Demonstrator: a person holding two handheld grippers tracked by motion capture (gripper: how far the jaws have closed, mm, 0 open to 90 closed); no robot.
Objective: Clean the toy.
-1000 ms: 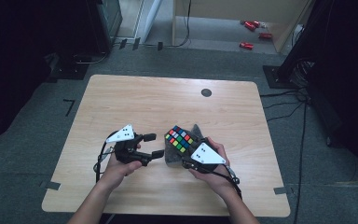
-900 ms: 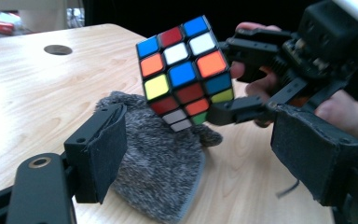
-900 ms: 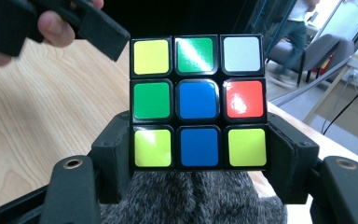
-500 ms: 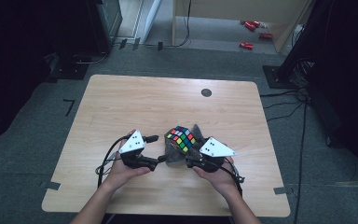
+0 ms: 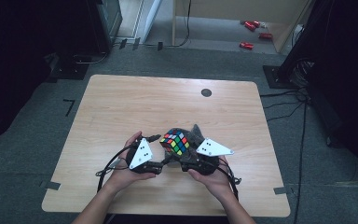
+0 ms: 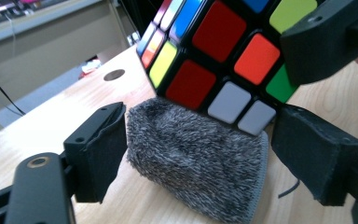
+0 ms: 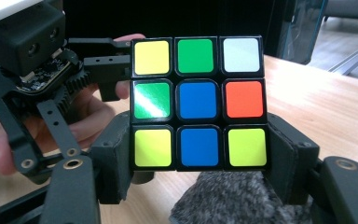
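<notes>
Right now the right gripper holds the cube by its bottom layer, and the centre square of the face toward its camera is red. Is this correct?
Not quite. The centre square is blue, as the right gripper view shows. The rest stands: the right gripper holds the cube by its bottom layer.

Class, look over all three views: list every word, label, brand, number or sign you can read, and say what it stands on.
None can be read.
Puzzle cube: plain coloured stickers, no print.
Grey fuzzy pouch: no label visible.
Red items on the floor beyond the table: too small and blurred to read.
</notes>
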